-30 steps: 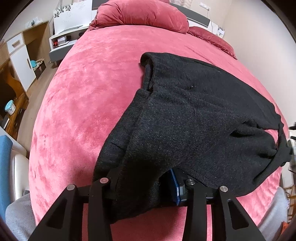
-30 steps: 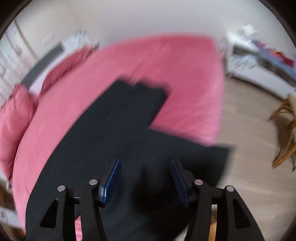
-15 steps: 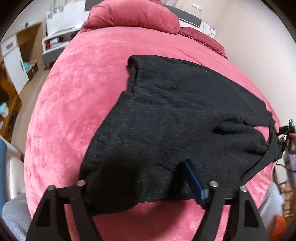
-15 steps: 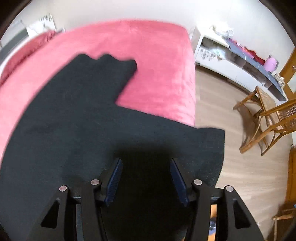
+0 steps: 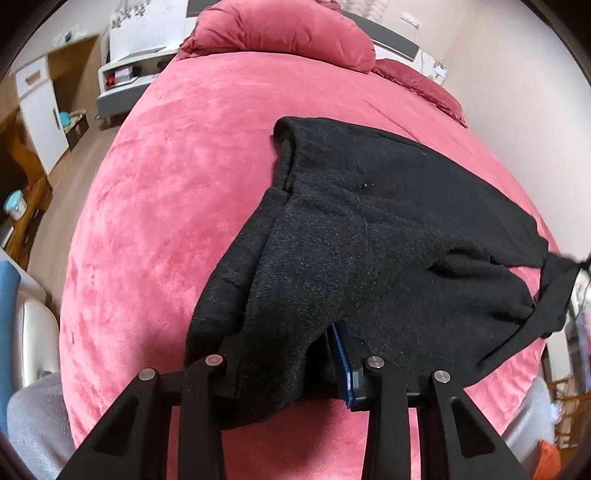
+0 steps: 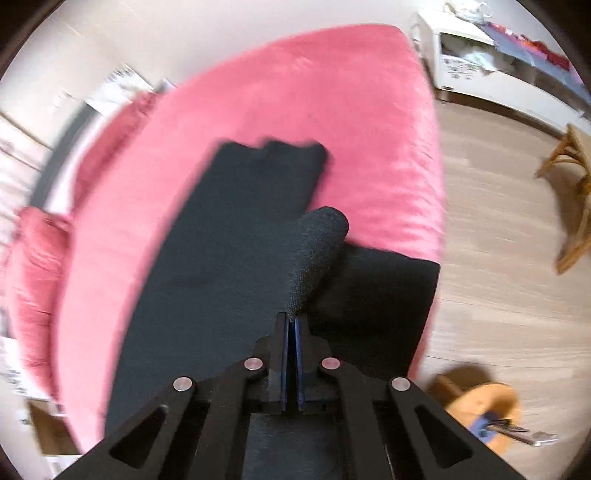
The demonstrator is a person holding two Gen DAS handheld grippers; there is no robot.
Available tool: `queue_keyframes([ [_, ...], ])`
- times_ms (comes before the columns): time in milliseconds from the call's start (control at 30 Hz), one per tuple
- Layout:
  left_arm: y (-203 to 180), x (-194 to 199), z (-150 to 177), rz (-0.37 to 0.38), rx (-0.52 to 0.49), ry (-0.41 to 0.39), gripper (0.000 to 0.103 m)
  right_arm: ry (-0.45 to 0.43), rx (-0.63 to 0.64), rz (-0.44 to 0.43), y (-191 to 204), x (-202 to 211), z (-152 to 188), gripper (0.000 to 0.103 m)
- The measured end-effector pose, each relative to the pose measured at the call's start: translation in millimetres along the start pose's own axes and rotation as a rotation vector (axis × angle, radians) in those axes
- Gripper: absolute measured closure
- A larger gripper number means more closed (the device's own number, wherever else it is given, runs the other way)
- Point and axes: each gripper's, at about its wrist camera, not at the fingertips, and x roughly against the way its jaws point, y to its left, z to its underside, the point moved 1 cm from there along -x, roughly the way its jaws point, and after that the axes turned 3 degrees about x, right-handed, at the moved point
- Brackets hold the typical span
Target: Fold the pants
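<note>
No legible text, label, brand or number anywhere. Only a dark leafy print, no letters, on the white panel [image 5: 146, 27] left of the red pillow [image 5: 280, 33], and blurred dark marks, unreadable, on the white cabinet [image 6: 461, 62] beyond the bed's corner.

Right tongs [image 6: 291, 325] pinch a raised fold of black pants [image 6: 221, 258] over pink bed [image 6: 369, 110]

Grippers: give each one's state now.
Left gripper: closed on the black knit pants.
Right gripper: shut, pinching a fold of the pants.
</note>
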Motion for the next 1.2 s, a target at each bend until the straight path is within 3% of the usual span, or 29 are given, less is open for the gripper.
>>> queue_keyframes([
  [133,0,-2,5,0.003,0.006,-0.011,0.062,0.025,0.082,0.148,3,5,-2,0.100],
  [200,1,-1,6,0.003,0.006,-0.018,0.062,0.079,0.062,0.255,-20,-14,6,0.099],
  [267,0,-1,9,0.001,-0.008,-0.018,0.060,0.148,0.011,0.308,-46,-21,13,0.098],
  [367,-6,-4,13,-0.003,-0.033,-0.016,0.053,0.233,-0.067,0.347,-93,-45,31,0.082],
  [533,-18,-13,10,-0.013,-0.042,-0.010,0.041,0.074,-0.160,0.201,-126,-24,34,0.071],
  [633,-21,-17,8,-0.027,-0.037,-0.006,0.039,0.103,-0.154,0.058,-119,-30,25,0.064],
  [667,-22,-17,7,-0.031,-0.035,-0.004,0.039,0.144,-0.133,0.053,-108,-38,24,0.064],
  [767,-23,-18,6,-0.033,-0.029,0.001,0.039,0.225,-0.095,0.194,-95,-61,21,0.064],
  [900,-22,-18,4,-0.032,-0.028,0.008,0.039,0.245,-0.200,0.186,-102,-87,22,0.064],
  [967,-21,-19,3,-0.030,-0.020,0.011,0.039,0.219,-0.210,0.171,-101,-85,20,0.074],
  [1033,-17,-18,3,-0.034,-0.007,0.009,0.055,0.205,-0.175,0.169,-99,-72,16,0.097],
  [1067,-12,-18,2,-0.038,0.007,0.016,0.067,0.189,-0.177,0.149,-98,-62,13,0.097],
  [1200,-2,-17,-2,0.021,0.047,0.022,0.070,0.103,-0.224,0.011,-90,-7,-9,0.097],
])
